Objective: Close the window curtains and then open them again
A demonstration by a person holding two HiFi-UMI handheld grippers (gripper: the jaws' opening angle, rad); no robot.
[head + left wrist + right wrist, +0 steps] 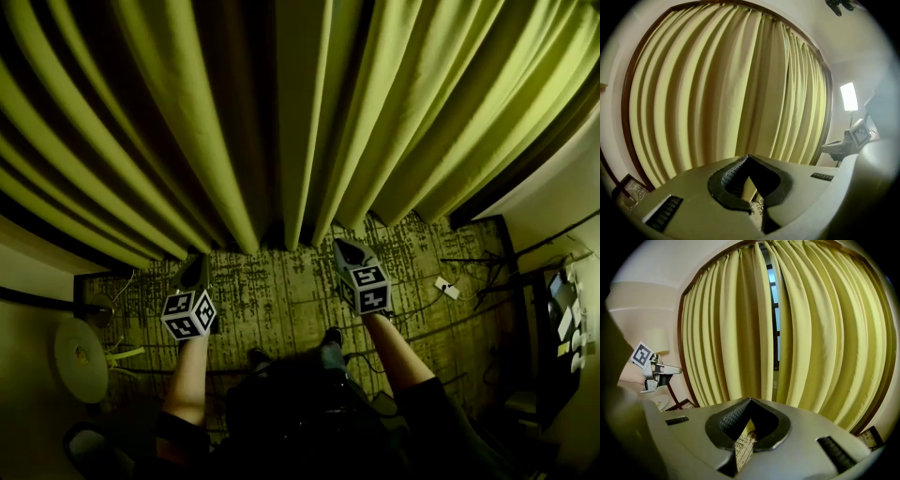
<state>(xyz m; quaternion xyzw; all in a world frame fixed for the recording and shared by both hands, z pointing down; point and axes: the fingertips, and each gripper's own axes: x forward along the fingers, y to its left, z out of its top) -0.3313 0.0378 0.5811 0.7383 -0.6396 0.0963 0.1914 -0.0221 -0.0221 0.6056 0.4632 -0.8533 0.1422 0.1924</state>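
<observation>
The yellow-green curtains (281,112) hang down to the patterned carpet (281,291). They are almost shut, with a thin gap between them. The left claw (195,269) and right claw (349,251) are both pinched together and empty, near the curtains' bottom edge.

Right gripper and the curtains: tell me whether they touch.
Apart. In the right gripper view the right gripper is shut and empty, the curtains hanging well beyond.

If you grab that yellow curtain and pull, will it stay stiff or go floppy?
Probably floppy: the curtain hangs in deep soft folds, so it should bunch and swing. It reaches almost to the carpet and looks thick, so it may feel heavy to drag.
</observation>
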